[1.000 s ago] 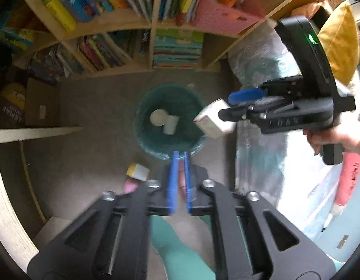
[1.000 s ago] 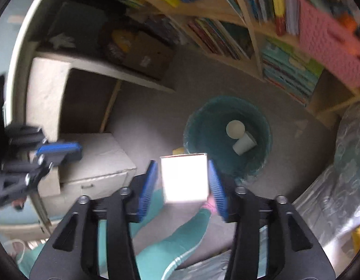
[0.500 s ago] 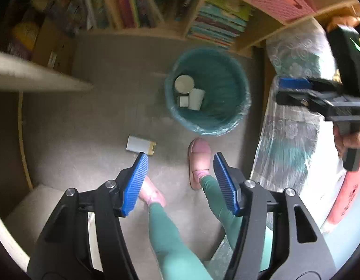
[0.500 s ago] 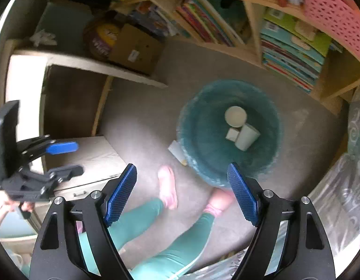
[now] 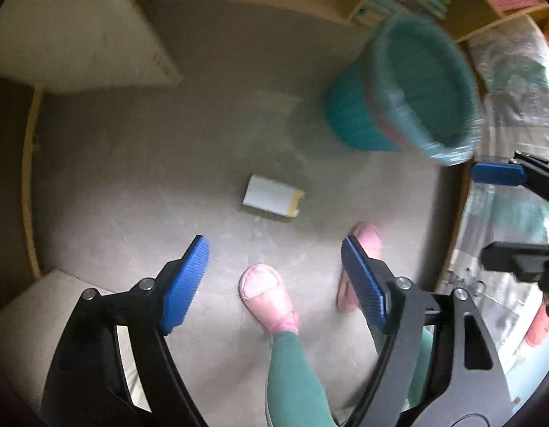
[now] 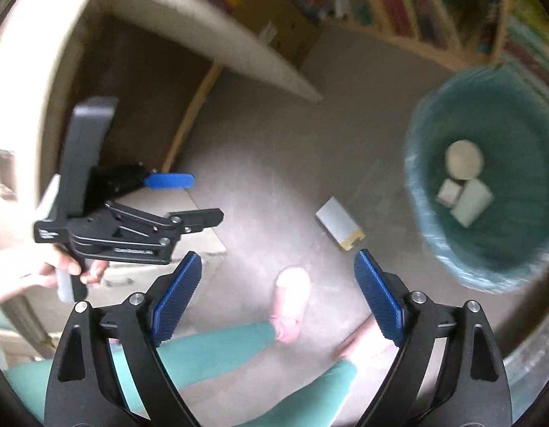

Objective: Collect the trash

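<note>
So the next bit of trash is that small white carton with the yellow end [image 5: 272, 202], lying flat on the grey carpet [image 5: 139, 163] just in front of the person's pink slippers [image 5: 265, 293]. It sits a little way short of the teal bin [image 6: 488, 192], which makes sense as a miss or a leftover. The bin already has a paper cup [image 6: 472, 202], a round lid-looking thing and a little white box at the bottom.

The left gripper [image 5: 274, 281] points almost straight down at the carton, and its jaws have just been opening, nothing between them. My guess is that it's lining up for the pick. The right gripper [image 6: 278, 295] is empty too; its jaws have also just been widening and stand spread apart. It's off to the side near the bin, probably keeping clear.
</note>
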Demonstrator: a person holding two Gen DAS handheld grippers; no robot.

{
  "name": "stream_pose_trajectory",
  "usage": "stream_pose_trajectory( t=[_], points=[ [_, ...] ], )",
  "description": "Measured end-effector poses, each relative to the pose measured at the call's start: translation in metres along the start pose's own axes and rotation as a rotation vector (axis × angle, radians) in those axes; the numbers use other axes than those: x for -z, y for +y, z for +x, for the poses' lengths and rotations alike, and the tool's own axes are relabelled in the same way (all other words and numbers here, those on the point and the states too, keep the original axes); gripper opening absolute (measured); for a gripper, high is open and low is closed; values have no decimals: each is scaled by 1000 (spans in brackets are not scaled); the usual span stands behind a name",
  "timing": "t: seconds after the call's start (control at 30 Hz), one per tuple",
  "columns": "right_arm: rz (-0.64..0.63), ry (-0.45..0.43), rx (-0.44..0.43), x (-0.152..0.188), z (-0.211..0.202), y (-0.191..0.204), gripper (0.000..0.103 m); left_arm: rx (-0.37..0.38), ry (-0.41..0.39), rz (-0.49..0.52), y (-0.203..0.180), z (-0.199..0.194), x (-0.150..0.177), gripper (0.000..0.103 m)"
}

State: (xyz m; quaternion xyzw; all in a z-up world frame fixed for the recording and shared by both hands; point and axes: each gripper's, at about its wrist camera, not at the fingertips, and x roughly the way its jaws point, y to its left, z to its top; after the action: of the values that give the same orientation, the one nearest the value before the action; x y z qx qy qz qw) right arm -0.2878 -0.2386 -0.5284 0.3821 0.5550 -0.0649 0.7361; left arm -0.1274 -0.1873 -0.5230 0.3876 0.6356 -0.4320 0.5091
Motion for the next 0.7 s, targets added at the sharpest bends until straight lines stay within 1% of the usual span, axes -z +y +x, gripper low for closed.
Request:
stream_pose_trajectory(
  t=[0.07, 0.1, 0.13, 0.17, 0.2, 0.23, 0.33, 0.37, 0.47, 0.5, 0.53, 0.57, 0.6, 0.63, 0.67, 0.7],
  points=[
    [-41, 24, 27, 2, 46, -7, 87, 13, 2, -70, 25, 43, 15, 76],
    [-77, 37, 55, 4, 76, -12, 87, 17, 4, -90, 33, 57, 21, 76],
    [-105, 45, 78, 6, 100, -17, 87, 22, 11, -121, 45, 80, 28, 76],
    [-142, 50, 127, 8, 133, -26, 87, 24, 14, -148, 56, 100, 34, 77],
    [-174, 59, 161, 10, 158, -31, 87, 35, 10, -181, 67, 124, 42, 79],
    [-202, 62, 184, 12, 179, -35, 87, 46, 2, -204, 76, 143, 48, 80],
    [-285, 66, 261, 14, 237, -49, 87, 37, -21, -252, 98, 189, 65, 82],
    [-330, 69, 306, 15, 260, -52, 87, 38, -28, -266, 106, 203, 72, 82],
    [-386, 73, 363, 15, 298, -63, 87, 49, -34, -314, 123, 245, 85, 82],
    [-413, 74, 385, 17, 310, -65, 87, 41, -29, -329, 124, 255, 88, 82],
    [-443, 73, 426, 19, 319, -66, 87, 34, -23, -347, 129, 266, 92, 82],
    [-465, 79, 455, 20, 327, -67, 87, 31, -18, -360, 132, 273, 95, 82],
    [-473, 82, 459, 21, 333, -70, 85, 25, -16, -369, 133, 279, 97, 82],
    [-484, 78, 485, 22, 336, -73, 85, 26, -21, -380, 134, 283, 99, 82],
    [-493, 85, 501, 23, 338, -74, 83, 30, -22, -384, 134, 286, 100, 82],
    [-485, 108, 493, 22, 340, -79, 64, 27, -21, -384, 134, 287, 99, 82]
  ],
)
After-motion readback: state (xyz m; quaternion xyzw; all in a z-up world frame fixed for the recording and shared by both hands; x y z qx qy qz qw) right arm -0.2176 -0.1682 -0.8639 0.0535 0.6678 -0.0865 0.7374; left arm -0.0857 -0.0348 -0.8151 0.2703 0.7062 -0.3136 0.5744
